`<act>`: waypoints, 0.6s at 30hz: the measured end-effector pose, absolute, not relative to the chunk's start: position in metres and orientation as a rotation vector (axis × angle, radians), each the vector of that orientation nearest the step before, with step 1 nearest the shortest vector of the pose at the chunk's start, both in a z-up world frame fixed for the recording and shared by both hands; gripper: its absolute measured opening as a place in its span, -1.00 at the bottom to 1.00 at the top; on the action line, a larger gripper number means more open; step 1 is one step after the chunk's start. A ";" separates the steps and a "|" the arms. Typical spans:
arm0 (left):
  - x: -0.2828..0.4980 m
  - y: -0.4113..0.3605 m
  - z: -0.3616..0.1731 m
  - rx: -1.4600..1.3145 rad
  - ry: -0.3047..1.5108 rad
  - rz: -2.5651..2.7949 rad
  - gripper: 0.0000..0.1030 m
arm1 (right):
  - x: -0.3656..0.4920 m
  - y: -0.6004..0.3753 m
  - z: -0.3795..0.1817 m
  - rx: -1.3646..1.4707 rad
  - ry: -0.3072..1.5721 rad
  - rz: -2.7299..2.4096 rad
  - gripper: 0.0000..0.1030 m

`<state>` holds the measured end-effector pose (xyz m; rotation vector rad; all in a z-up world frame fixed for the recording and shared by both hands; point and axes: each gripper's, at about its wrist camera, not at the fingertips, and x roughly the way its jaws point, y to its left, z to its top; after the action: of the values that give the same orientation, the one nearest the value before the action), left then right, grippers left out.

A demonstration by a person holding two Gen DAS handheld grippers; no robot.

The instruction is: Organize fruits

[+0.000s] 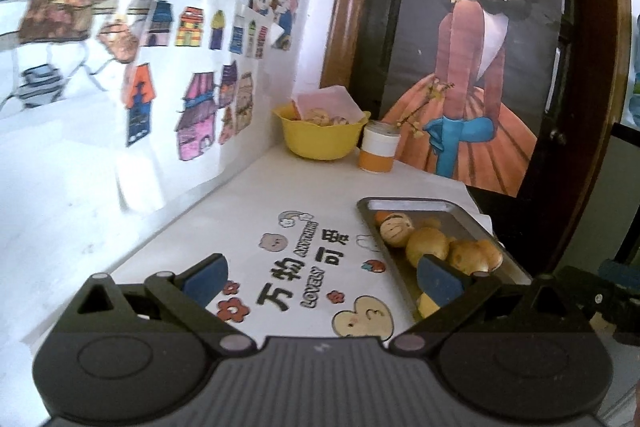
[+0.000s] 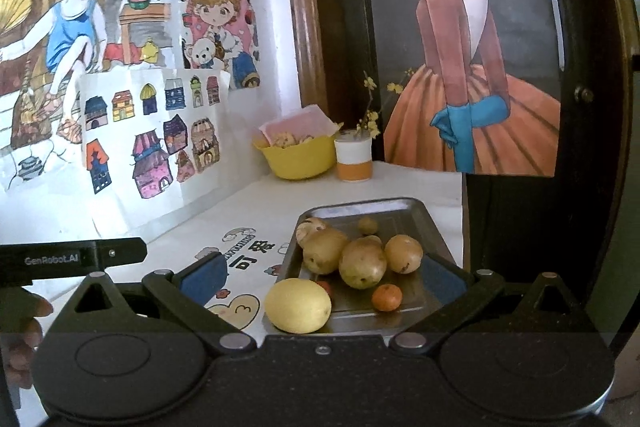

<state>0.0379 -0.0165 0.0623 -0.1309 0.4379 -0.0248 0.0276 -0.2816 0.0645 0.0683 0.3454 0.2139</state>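
A metal tray (image 2: 400, 211) sits on the white table and holds several brownish round fruits (image 2: 362, 263), a yellow lemon (image 2: 298, 305) at its near left corner and a small orange fruit (image 2: 387, 297). The same tray (image 1: 408, 205) with the brown fruits (image 1: 427, 246) lies to the right in the left wrist view. My right gripper (image 2: 324, 277) is open, its blue pads straddling the tray's near end, holding nothing. My left gripper (image 1: 322, 277) is open above the printed mat, its right pad (image 1: 438, 279) over the tray's edge.
A yellow bowl (image 2: 298, 159) with snacks and pink paper stands in the back corner beside an orange-and-white cup (image 2: 353, 161) holding a yellow sprig. Drawings cover the wall on the left. A dark framed poster stands behind. The table's right edge (image 2: 462, 211) runs just past the tray.
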 end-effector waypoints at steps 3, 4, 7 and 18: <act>0.027 -0.011 0.060 -0.128 0.428 -0.008 0.99 | 0.019 -0.273 0.061 0.047 0.325 0.207 0.99; 0.023 -0.009 0.058 -0.127 0.423 -0.007 0.99 | 0.016 -0.270 0.060 0.043 0.318 0.203 0.99; 0.014 -0.004 0.053 -0.114 0.412 0.010 0.99 | 0.008 -0.262 0.054 0.040 0.300 0.194 0.99; -0.019 0.017 0.024 -0.128 0.414 0.052 0.99 | -0.014 -0.246 0.024 0.036 0.307 0.148 0.99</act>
<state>-0.0191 0.0169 0.0239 -0.1276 0.4137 0.0519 -0.0136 -0.2464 0.0236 0.0355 0.3074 0.1479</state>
